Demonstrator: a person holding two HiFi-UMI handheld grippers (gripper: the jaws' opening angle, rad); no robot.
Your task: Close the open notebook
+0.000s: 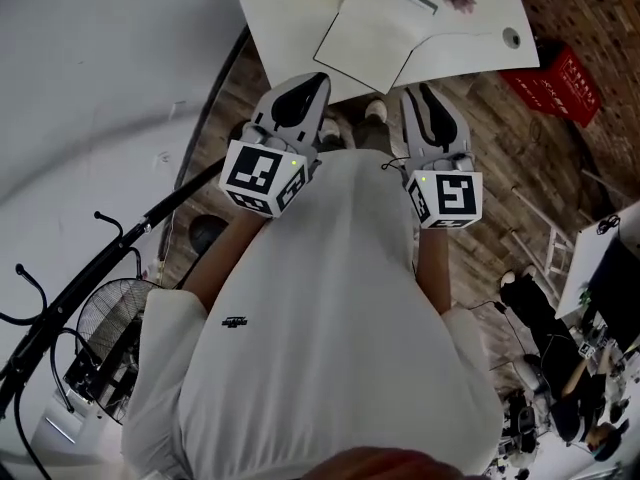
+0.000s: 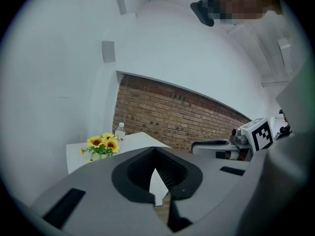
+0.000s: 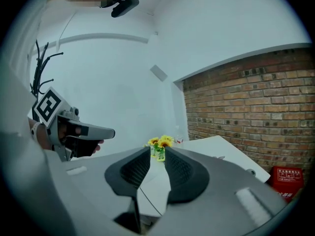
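The person wears a white short-sleeved T-shirt (image 1: 330, 328) with a small dark logo (image 1: 234, 321). The left tool (image 1: 305, 80) and right tool (image 1: 422, 92) are light grey shells with black ribbed pads. Each ends in a white cube printed with black square markers and a tiny green light.

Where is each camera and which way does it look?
Head view: on the person's head, looking steeply down over shirt, left tongs, right tongs, toward the notebook.
Left gripper view: rides the left tongs, faces table; right tongs at right.
Right gripper view: rides the right tongs, faces the table; left tongs at left.
Shared: both gripper views see the sunflowers.
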